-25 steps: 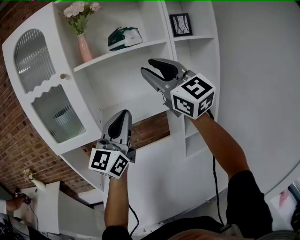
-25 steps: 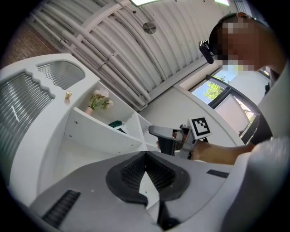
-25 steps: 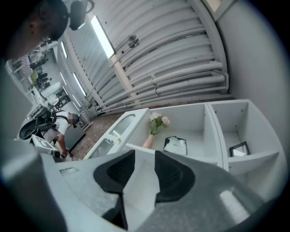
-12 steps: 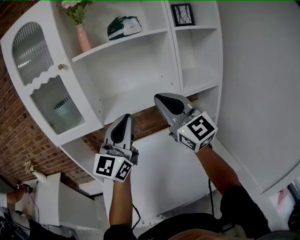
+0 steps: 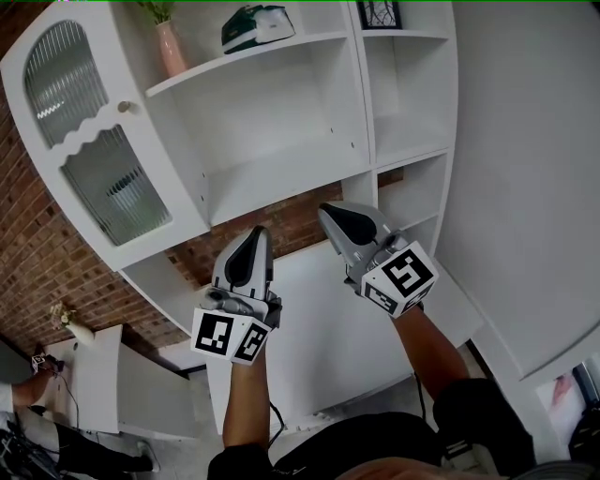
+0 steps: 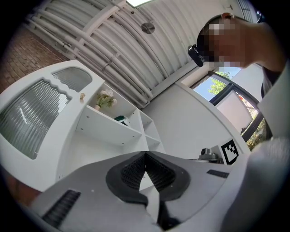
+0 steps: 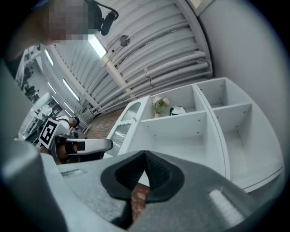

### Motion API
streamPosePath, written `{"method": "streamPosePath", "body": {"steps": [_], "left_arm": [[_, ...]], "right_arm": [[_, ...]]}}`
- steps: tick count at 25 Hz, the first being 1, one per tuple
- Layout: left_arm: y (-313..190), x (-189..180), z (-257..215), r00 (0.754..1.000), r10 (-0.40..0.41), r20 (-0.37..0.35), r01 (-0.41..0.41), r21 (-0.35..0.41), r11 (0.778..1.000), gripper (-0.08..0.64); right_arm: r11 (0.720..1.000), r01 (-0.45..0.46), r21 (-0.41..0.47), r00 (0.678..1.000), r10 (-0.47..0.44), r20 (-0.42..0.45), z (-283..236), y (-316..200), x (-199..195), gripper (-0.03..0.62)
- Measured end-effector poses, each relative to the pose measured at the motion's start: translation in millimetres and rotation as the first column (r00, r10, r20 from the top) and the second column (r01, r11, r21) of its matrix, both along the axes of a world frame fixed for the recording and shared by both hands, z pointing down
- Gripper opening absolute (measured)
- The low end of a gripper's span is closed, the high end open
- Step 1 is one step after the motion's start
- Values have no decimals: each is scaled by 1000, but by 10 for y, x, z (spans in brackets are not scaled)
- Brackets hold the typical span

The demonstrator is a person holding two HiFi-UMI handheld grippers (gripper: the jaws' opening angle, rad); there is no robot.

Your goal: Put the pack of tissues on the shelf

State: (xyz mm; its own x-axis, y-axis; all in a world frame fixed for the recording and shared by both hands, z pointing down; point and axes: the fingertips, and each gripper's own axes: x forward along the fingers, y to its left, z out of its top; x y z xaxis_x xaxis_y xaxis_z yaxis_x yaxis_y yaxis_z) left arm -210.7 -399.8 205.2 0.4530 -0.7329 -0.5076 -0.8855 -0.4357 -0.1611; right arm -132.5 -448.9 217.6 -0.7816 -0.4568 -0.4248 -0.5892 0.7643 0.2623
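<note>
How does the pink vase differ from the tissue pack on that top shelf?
The vase is pink, tall and upright; the tissue pack is green and white, low and lying flat. The vase stands left of the tissue pack. Both rest on the same white shelf.

A white shelf unit (image 5: 281,141) with an arched ribbed-glass door (image 5: 103,192) stands against a red brick wall (image 5: 28,244), beside a plain pale wall (image 5: 534,141). Overhead, a corrugated ceiling (image 7: 158,45) carries a strip light (image 7: 97,45), and a window (image 6: 233,97) lets in daylight.
</note>
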Motion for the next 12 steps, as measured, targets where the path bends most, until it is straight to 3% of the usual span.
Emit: {"method": "streamPosePath", "body": {"steps": [12], "left_arm": [[84,86,-9,1000,8,26,-8,2,1000,-3]], "right_arm": [[1000,16,15,999,-16,-30,34,124,-46,2]]}}
